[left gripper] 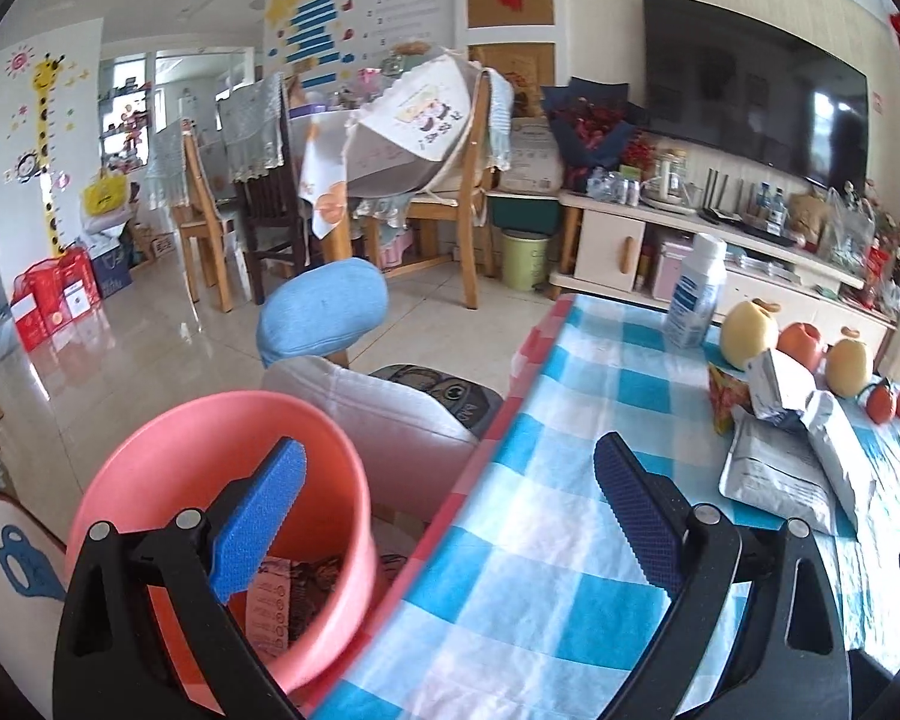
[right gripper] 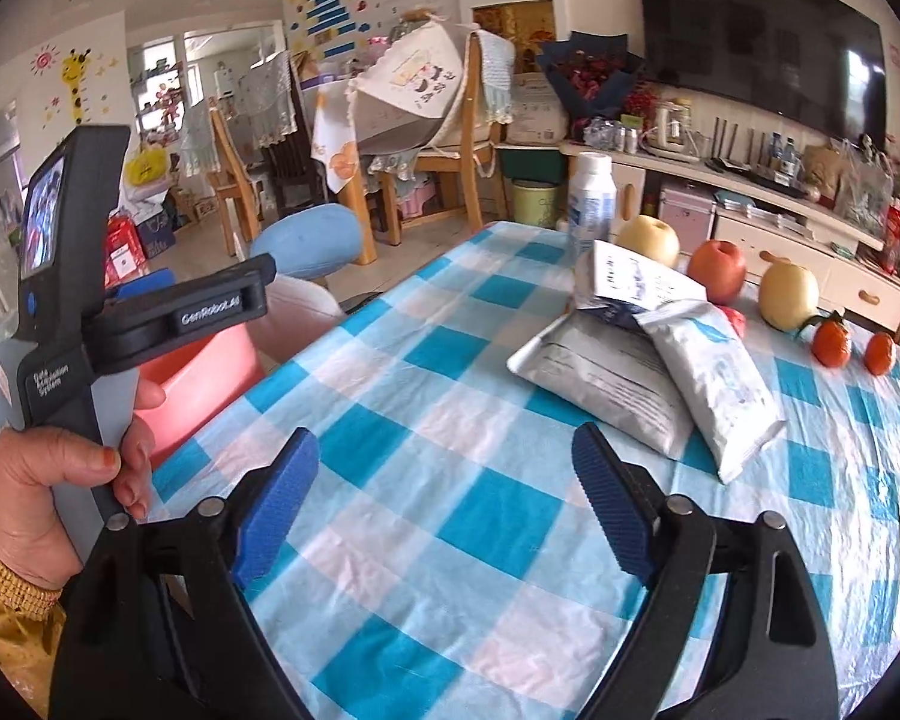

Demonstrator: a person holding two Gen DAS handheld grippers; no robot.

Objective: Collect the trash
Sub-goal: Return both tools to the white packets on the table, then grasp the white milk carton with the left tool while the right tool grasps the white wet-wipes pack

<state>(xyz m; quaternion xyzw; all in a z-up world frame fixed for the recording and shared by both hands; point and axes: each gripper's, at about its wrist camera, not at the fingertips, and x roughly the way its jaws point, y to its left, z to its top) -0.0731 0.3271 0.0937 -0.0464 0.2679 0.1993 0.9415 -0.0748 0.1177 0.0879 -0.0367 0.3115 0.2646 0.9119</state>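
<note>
pink bin (left gripper: pixel 168 450) holds wrappers (left gripper: pixel 294 594); left claw (left gripper: pixel 450 516) and right claw (right gripper: pixel 444 504) both wide, empty

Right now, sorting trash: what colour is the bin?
Pink bin, clearest in the left wrist view.

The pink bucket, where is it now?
In the left wrist view the pink bucket stands lower left, off the edge of the checked table, with some wrappers inside.

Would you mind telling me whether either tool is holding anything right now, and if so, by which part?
Nothing is held. The left tool and the right tool both stand open and empty, the right one short of the packets.
</note>
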